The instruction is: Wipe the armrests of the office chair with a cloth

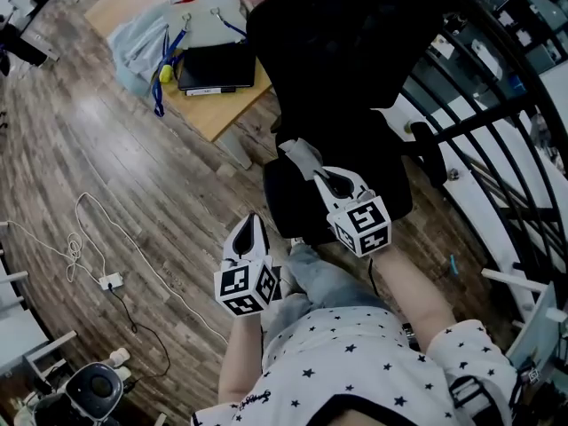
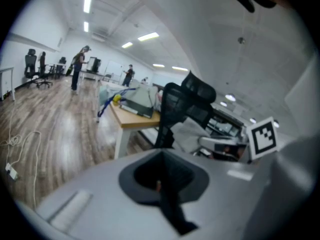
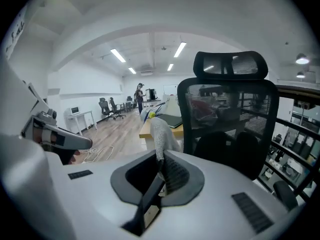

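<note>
We hold the right gripper [image 1: 321,178] up close to the black mesh office chair [image 1: 342,69]. In the right gripper view its two jaws are pressed tight on the grey fuzzy cloth [image 3: 161,133], which sticks up out of them. From the head view, the cloth [image 1: 300,156] lies at the left edge of the chair's seat, just past the tip of the gripper. We cannot tell if the cloth is touching the chair or one of its armrests. In the right gripper view the chair [image 3: 227,119] stands right in front of us, with its back and headrest facing us.

Our left gripper [image 1: 251,231] hangs lower and to the left, over the brown wooden floor [image 1: 160,176], a little apart from the chair. In the left gripper view its jaws [image 2: 165,184] are pushed together, and there is nothing between them.

Behind the chair stands a light wooden table [image 1: 213,114] with a flat black laptop [image 1: 217,67] on it. A thin white cable [image 1: 89,238] lies in loops on the floor, well apart from the chair.
</note>
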Motion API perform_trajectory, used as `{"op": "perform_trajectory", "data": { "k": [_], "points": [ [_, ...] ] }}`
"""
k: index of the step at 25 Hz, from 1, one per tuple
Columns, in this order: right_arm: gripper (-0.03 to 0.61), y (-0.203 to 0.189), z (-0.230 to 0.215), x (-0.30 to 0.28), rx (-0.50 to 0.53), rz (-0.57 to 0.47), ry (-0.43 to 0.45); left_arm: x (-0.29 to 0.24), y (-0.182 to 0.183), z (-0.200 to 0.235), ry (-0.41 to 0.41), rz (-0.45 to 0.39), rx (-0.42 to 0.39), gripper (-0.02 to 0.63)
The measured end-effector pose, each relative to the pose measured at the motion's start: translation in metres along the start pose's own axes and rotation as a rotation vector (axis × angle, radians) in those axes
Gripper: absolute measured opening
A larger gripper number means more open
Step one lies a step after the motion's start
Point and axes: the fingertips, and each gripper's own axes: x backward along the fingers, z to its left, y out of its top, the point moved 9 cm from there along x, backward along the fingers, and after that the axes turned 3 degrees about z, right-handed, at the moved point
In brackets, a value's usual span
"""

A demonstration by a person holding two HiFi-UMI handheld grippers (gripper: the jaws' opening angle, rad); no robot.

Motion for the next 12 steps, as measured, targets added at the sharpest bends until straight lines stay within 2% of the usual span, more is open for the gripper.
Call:
{"op": "perform_trajectory", "data": {
  "k": [12],
  "points": [
    [0.028, -0.033, -0.02, -0.098, 0.2, 0.158, 0.057, -0.041, -0.013, 0.022, 0.057, 0.067, 0.054, 0.006]
  ]
}}
